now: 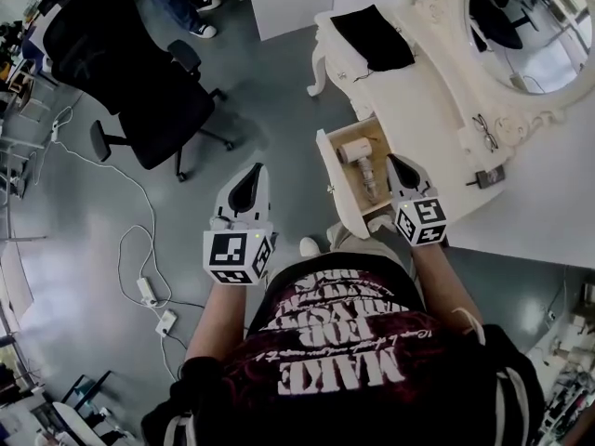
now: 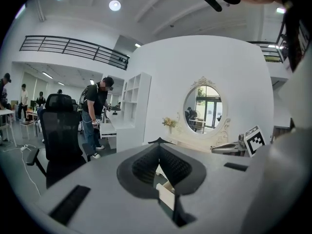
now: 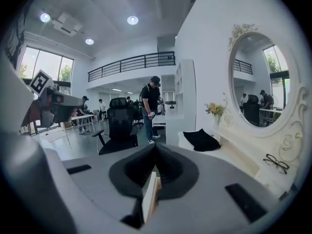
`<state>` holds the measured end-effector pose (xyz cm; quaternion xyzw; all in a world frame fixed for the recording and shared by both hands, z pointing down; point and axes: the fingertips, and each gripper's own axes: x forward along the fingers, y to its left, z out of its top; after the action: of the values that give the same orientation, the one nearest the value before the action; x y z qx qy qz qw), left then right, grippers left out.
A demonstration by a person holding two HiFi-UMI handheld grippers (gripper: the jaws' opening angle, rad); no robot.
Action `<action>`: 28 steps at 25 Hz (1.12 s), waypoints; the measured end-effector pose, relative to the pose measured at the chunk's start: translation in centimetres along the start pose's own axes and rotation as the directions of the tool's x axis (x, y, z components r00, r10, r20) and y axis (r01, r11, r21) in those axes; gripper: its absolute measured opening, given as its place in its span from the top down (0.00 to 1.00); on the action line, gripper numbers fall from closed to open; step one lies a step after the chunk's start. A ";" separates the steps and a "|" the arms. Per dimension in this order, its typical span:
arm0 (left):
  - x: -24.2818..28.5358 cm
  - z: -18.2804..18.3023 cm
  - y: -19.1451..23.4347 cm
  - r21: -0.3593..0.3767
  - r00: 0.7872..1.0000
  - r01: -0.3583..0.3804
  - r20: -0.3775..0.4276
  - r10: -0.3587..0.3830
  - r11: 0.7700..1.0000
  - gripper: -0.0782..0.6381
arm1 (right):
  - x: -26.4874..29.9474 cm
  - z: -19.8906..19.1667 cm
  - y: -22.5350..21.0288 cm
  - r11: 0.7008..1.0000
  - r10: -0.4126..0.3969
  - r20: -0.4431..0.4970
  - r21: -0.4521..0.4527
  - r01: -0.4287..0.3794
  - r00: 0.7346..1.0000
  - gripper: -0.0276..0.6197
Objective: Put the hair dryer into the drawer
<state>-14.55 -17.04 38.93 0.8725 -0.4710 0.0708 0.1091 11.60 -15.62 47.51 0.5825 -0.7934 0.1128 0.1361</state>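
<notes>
Inside the open, wood-lined drawer with white front panel (image 1: pixel 333 182) lies the cream-coloured hair dryer (image 1: pixel 355 150), barrel toward the back of the drawer and handle toward the front panel. The drawer is pulled out of the white carved dressing table (image 1: pixel 409 100).

Right gripper (image 1: pixel 395 163): its tip appears over the right edge of the drawer, just beside the hair dryer handle in the head view. In the right gripper view the jaws of this gripper (image 3: pixel 155 145) are pressed together with nothing between them.

Left gripper (image 1: pixel 253 177): well to the left of the drawer, over the grey floor. In the left gripper view its jaws (image 2: pixel 158 143) meet at the tip and hold nothing.

Behind the drawer, on the table top, lies a black folded cloth (image 1: pixel 374 37). To the right of the drawer rest dark-framed spectacles (image 1: pixel 484 130), below the oval white-framed mirror (image 1: pixel 525 26). Far left of the drawer stands a black wheeled office chair (image 1: pixel 139 82). White cables with power strips (image 1: pixel 149 292) run over the floor, left of the drawer and nearer the person.
</notes>
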 end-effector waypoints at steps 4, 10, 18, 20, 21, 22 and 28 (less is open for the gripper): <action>-0.1 1.4 -0.6 0.038 0.999 0.010 0.035 -0.011 0.999 0.88 | -1.9 3.3 0.6 1.000 0.013 0.059 0.002 -0.013 0.998 0.95; -0.2 3.6 -2.2 0.109 0.997 0.015 0.079 -0.023 0.994 0.88 | -4.5 7.9 1.1 0.998 0.057 0.121 -0.002 -0.057 0.991 0.95; -0.7 3.7 -3.2 0.117 0.997 0.011 0.081 -0.021 0.993 0.88 | -5.9 11.0 1.6 0.995 0.098 0.159 -0.020 -0.096 0.982 0.95; -0.7 3.6 -3.4 0.115 0.997 0.007 0.078 -0.016 0.993 0.88 | -5.9 10.8 1.5 0.994 0.105 0.151 -0.019 -0.103 0.983 0.95; -0.7 3.5 -3.5 0.113 0.997 0.005 0.076 -0.013 0.994 0.88 | -5.8 10.6 1.4 0.994 0.109 0.146 -0.018 -0.108 0.983 0.95; -0.6 3.5 -3.6 0.111 0.997 0.002 0.074 -0.011 0.994 0.88 | -5.7 10.5 1.3 0.993 0.114 0.142 -0.018 -0.113 0.983 0.95; 1.4 3.2 -4.8 0.106 0.999 -0.009 0.053 0.003 0.994 0.88 | -5.0 9.9 0.4 0.987 0.163 0.122 -0.022 -0.162 0.979 0.95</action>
<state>-9.67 -16.46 35.60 0.8771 -0.4720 0.0732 0.0498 11.78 -14.37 36.43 0.5208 -0.8458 0.0826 0.0808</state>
